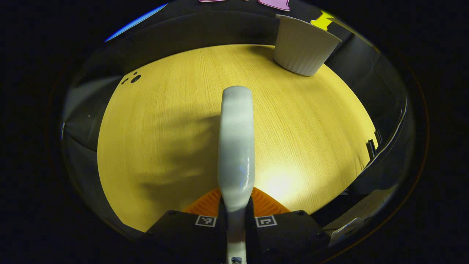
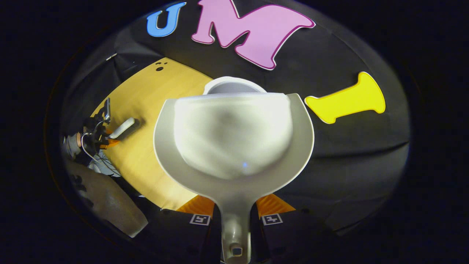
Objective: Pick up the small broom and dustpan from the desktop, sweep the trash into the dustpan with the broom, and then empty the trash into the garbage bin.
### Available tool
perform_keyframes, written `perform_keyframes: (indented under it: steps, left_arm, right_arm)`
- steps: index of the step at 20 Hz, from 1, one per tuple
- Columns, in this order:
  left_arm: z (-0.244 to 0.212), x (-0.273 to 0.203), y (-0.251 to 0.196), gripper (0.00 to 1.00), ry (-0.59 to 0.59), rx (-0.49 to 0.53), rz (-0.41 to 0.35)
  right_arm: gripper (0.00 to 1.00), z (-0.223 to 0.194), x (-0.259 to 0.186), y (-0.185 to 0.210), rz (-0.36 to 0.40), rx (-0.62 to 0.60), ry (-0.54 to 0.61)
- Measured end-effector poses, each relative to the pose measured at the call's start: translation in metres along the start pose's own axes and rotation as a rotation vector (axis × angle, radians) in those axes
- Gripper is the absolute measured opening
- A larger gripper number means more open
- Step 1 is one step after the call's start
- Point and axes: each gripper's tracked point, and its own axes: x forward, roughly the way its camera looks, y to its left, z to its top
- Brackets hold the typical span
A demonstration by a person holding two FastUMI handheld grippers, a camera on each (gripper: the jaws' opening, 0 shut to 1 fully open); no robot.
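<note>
Surface [image 1: 165,139] is the biggest item: pale wood grain, lit from above, bare of loose scraps wherever your two cameras reach. I judge that fits two stages alike: trash somewhere outside these views, or trash already carried off. I cannot tell which.

Garbage bin [image 1: 302,46], a ribbed white tub, stands upright at the far right corner of the surface, mouth open upward so it can receive a tipped load. In the right gripper view its rim [image 2: 234,83] peeks out just behind the dustpan's front lip.

Dustpan [image 2: 234,135] is off the surface, in the air. Your right hand-held gripper [image 2: 235,216] is clamped on its handle, both fingers pressing the neck from either side, which keeps the scoop straight ahead of the camera. The scoop's lip is lined up with the bin's mouth, an emptying pose by my reading. The scoop's inside looks bare from here, though blur softens it.

Broom [image 1: 236,146] is smaller: its pale handle runs forward from your left hand-held gripper [image 1: 236,216], which is closed on it, fingers against both sides. In the right gripper view that same gripper [image 2: 99,137] sits far left over the surface, the handle [image 2: 122,128] held low and well apart from the bin, probably parked clear of the dustpan. The bristles are hidden from me.
</note>
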Motion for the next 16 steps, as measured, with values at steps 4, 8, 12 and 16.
perform_keyframes:
  steps: [4, 8, 12, 16]
  left_arm:
    - [0.001, -0.003, 0.005, 0.24, 0.004, 0.010, 0.018]
    - [-0.001, -0.005, 0.011, 0.24, 0.008, -0.001, 0.036]
    - [-0.002, -0.007, 0.016, 0.24, 0.004, -0.006, 0.050]
    - [-0.004, -0.008, 0.016, 0.25, 0.006, -0.013, 0.052]
  right_arm:
    - [0.36, -0.034, 0.006, 0.055, 0.068, 0.026, -0.011]
    - [0.36, -0.069, 0.026, 0.110, 0.118, 0.098, -0.010]
    - [0.36, -0.103, 0.063, 0.166, 0.183, 0.164, 0.025]
    - [0.35, -0.127, 0.110, 0.207, 0.184, 0.227, 0.045]
